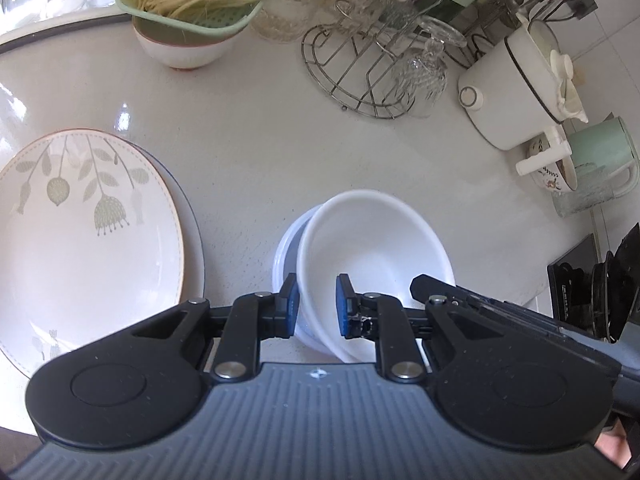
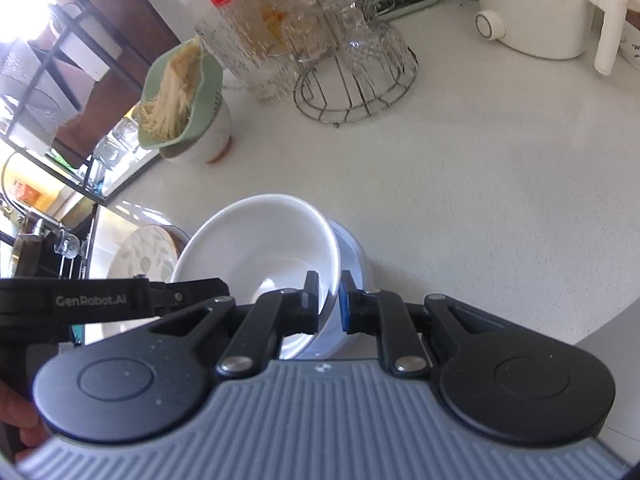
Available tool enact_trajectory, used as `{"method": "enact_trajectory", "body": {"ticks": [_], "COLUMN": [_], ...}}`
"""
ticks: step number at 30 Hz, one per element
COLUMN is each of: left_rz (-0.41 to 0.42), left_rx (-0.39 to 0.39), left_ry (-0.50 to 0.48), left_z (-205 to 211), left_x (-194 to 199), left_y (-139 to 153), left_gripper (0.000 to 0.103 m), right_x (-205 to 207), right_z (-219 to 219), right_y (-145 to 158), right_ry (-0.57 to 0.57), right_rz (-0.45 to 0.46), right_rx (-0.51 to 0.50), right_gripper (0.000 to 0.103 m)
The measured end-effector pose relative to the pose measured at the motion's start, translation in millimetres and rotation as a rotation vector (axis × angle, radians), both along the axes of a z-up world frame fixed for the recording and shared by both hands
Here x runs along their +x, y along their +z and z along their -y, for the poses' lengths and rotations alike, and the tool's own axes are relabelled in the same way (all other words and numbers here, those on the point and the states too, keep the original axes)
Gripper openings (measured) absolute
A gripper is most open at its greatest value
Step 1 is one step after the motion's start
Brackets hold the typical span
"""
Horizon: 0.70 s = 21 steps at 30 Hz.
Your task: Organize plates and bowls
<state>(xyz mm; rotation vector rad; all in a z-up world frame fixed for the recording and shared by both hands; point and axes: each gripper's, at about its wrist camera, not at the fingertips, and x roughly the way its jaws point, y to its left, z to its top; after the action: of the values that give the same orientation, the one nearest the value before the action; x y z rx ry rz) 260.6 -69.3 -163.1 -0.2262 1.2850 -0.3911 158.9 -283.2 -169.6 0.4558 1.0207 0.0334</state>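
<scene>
Both grippers, left (image 1: 317, 305) and right (image 2: 329, 303), clamp the tilted glossy white ceramic bowl (image 1: 372, 248) (opposite rims) above a pale-blue bowl (image 1: 285, 252).

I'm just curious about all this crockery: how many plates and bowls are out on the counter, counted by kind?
Plates: 2, a leaf-patterned plate on a blue-rimmed plate.
Bowls: 3, a white bowl tilted in a bluish bowl, and a bowl under the green strainer.
Total: 5.
</scene>
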Motion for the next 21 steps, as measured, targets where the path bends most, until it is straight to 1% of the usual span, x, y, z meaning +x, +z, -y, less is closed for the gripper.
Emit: {"method": "enact_trajectory", "body": {"ticks": [2, 3, 4, 5, 7, 12, 16, 19, 20, 21], "left_rz": [-0.001, 0.002, 0.006, 0.008, 0.015, 0.013, 0.009, 0.004, 0.001, -0.003], "left_rx": [0.011, 0.017, 0.019, 0.019, 0.02, 0.03, 0.041, 0.048, 0.054, 0.056], "left_ry": [-0.015, -0.018, -0.019, -0.017, -0.012, -0.013, -0.02, -0.028, -0.03, -0.031], "left_z": [0.5, 1.2, 0.8, 0.2, -0.8, -0.3, 3.3, 7.5, 8.8, 9.9], "left_x": [0.8, 0.8, 0.6, 0.3, 0.1, 5.1, 8.4, 9.4, 9.6, 9.4], "left_y": [-1.0, -0.7, -0.6, 0.0, 0.8, 0.9, -2.5, -6.6, -8.1, -9.5], "left_gripper": [0.023, 0.026, 0.033, 0.04, 0.045, 0.047, 0.048, 0.049, 0.049, 0.049], "right_x": [0.9, 1.0, 1.0, 1.1, 0.8, 9.9, 20.4, 25.8, 27.5, 28.8], "right_z": [1.1, 2.4, 3.8, 5.6, 9.9, 17.4, 16.6, 14.4, 14.0, 14.3], "right_y": [-0.9, -0.5, 0.1, 1.0, 1.7, -13.8, -34.0, -47.3, -51.7, -56.4], "right_ry": [-0.01, -0.016, -0.023, -0.033, -0.052, -0.079, -0.069, -0.065, -0.064, -0.066], "right_rz": [-0.01, -0.01, -0.009, -0.005, 0.011, -0.019, -0.071, -0.099, -0.11, -0.124], "right_rx": [-0.008, -0.013, -0.017, -0.019, -0.012, 0.034, 0.071, 0.061, 0.062, 0.077], "right_gripper": [0.016, 0.022, 0.026, 0.039, 0.051, 0.051, 0.049, 0.039, 0.032, 0.029]}}
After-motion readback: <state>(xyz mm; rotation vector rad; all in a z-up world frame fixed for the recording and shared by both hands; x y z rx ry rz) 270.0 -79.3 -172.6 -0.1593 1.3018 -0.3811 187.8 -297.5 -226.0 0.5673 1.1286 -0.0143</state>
